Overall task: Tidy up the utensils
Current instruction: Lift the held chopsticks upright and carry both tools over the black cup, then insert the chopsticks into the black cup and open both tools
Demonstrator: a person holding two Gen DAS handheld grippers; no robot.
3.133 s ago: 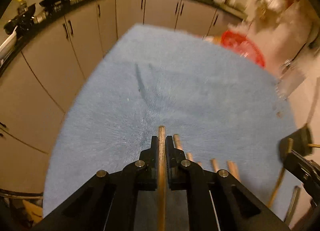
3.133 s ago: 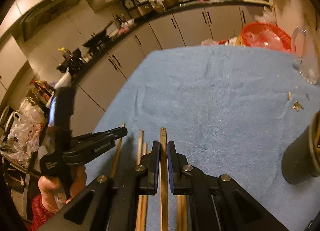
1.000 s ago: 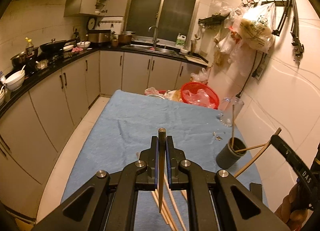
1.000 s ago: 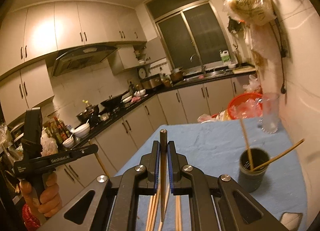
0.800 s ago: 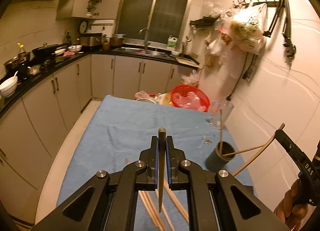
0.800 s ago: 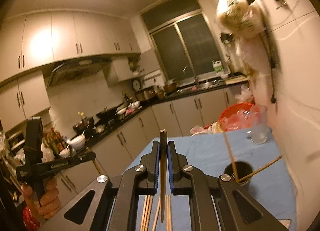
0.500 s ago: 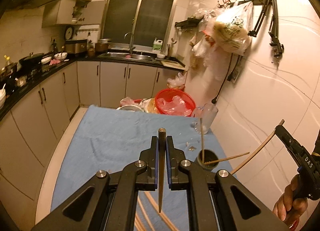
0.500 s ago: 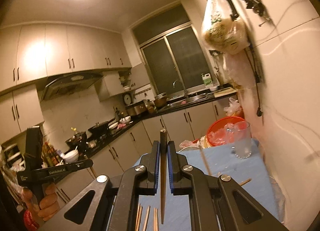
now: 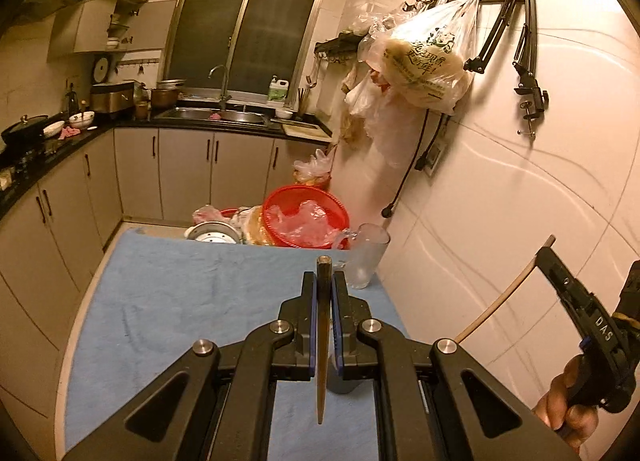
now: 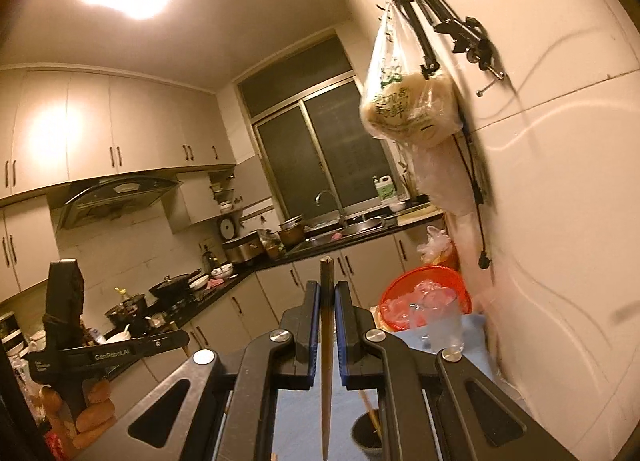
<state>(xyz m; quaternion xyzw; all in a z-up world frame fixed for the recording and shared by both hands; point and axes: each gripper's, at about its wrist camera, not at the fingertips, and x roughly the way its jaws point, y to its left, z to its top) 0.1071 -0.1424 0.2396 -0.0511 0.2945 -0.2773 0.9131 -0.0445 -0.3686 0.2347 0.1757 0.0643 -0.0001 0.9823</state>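
My left gripper (image 9: 323, 281) is shut on a wooden chopstick (image 9: 322, 341) that hangs tip down, high above the blue cloth (image 9: 192, 301). The dark utensil cup (image 9: 344, 385) sits just behind and below the left jaws, mostly hidden. My right gripper (image 10: 327, 293) is shut on another chopstick (image 10: 325, 361), tip down, raised well above the table. The cup (image 10: 366, 437) shows below in the right wrist view with a chopstick (image 10: 368, 409) standing in it. The right gripper (image 9: 580, 309) also shows at the right edge of the left wrist view, its chopstick (image 9: 504, 297) slanting down.
A glass mug (image 9: 366, 257) stands at the cloth's far right by the tiled wall. A red basket (image 9: 306, 217) with plastic and a metal dish (image 9: 212, 233) sit at the far end. Cabinets and a counter run along the left. Bags hang on the wall (image 9: 420, 57).
Both grippers have risen and tilted upward with their chopsticks, so the table has dropped low in both views. The left gripper has drifted right, over the cup.
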